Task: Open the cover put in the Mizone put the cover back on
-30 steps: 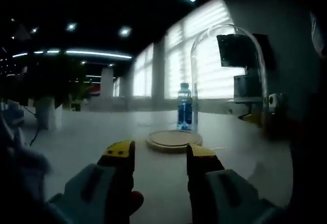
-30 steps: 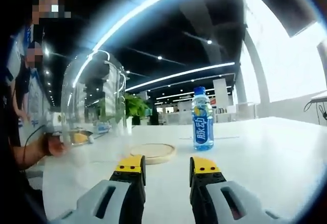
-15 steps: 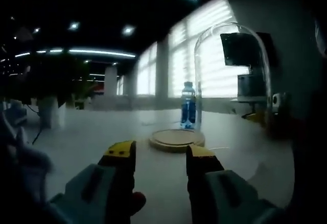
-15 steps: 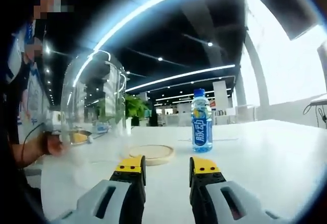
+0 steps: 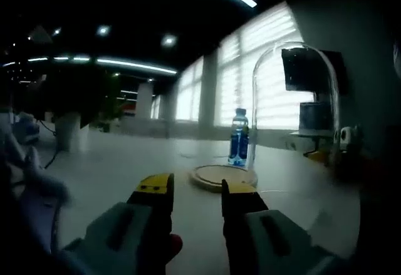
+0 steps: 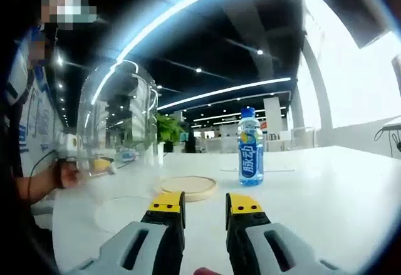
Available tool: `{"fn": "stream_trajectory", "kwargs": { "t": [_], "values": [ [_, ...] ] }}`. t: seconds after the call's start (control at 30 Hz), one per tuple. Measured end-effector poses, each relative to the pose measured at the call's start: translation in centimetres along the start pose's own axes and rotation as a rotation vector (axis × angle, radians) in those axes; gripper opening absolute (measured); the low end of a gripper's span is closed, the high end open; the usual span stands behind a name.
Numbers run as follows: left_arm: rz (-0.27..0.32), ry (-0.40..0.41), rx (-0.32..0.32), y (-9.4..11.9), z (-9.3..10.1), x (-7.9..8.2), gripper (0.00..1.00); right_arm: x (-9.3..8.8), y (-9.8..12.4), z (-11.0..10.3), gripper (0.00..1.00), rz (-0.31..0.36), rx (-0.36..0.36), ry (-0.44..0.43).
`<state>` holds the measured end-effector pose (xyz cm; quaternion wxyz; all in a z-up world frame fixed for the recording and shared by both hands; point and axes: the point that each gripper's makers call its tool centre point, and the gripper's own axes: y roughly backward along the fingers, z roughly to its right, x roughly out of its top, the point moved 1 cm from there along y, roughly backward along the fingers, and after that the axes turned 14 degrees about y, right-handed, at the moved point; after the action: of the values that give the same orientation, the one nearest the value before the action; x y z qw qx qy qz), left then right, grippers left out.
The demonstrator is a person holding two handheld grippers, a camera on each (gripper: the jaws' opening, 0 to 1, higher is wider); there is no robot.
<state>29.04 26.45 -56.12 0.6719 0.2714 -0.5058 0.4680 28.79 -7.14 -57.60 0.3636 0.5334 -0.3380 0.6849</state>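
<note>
The Mizone bottle point(image 6: 250, 146), blue-labelled with a blue cap, stands upright on the white table point(image 6: 326, 187), just right of a round wooden base point(image 6: 186, 185). In the left gripper view the bottle point(image 5: 238, 137) stands behind the base point(image 5: 223, 176). The clear glass dome cover point(image 5: 294, 106) is off the base, to its right here; in the right gripper view the dome point(image 6: 116, 124) is to the left. I cannot tell whether it rests on the table. My left gripper point(image 5: 197, 190) and right gripper point(image 6: 205, 203) both stand open and hold nothing, short of the base.
A person stands at the left of the right gripper view, with a hand point(image 6: 62, 173) near the dome's foot. Potted plants point(image 6: 164, 131) and office furniture lie far behind. A monitor point(image 5: 307, 68) and bright windows are behind the dome.
Both grippers' jaws have narrowed a little. Both views have shifted slightly, the left one most. The bottle, base and dome stay put.
</note>
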Motion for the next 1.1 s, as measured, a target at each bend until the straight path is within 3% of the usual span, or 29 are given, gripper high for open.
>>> {"fn": "stream_trajectory", "kwargs": {
  "t": [0.1, 0.13, 0.17, 0.27, 0.5, 0.9, 1.1],
  "values": [
    [0.007, 0.018, 0.022, 0.0, -0.2, 0.2, 0.13, -0.1, 0.0, 0.3, 0.15, -0.003, -0.011, -0.014],
    [-0.021, 0.011, -0.03, 0.1, 0.6, -0.1, 0.07, -0.2, 0.0, 0.4, 0.15, -0.004, -0.013, -0.02],
    [-0.016, 0.032, -0.011, 0.1, 0.3, -0.1, 0.05, -0.1, 0.0, 0.5, 0.15, 0.0, -0.014, -0.033],
    [-0.025, -0.015, -0.01, -0.1, 0.2, -0.4, 0.05, 0.0, 0.0, 0.6, 0.13, 0.009, -0.021, -0.05],
    [-0.007, 0.014, -0.004, -0.1, 0.1, -0.2, 0.13, 0.0, 0.0, 0.3, 0.14, 0.004, -0.023, -0.028],
    [-0.043, -0.007, -0.036, -0.1, 0.8, -1.0, 0.17, 0.4, -0.9, 0.6, 0.15, -0.043, -0.043, -0.014],
    [-0.068, 0.048, -0.091, -0.3, 0.8, -1.4, 0.17, 2.2, -2.2, 1.6, 0.17, -0.025, -0.069, 0.067]
  ]
}}
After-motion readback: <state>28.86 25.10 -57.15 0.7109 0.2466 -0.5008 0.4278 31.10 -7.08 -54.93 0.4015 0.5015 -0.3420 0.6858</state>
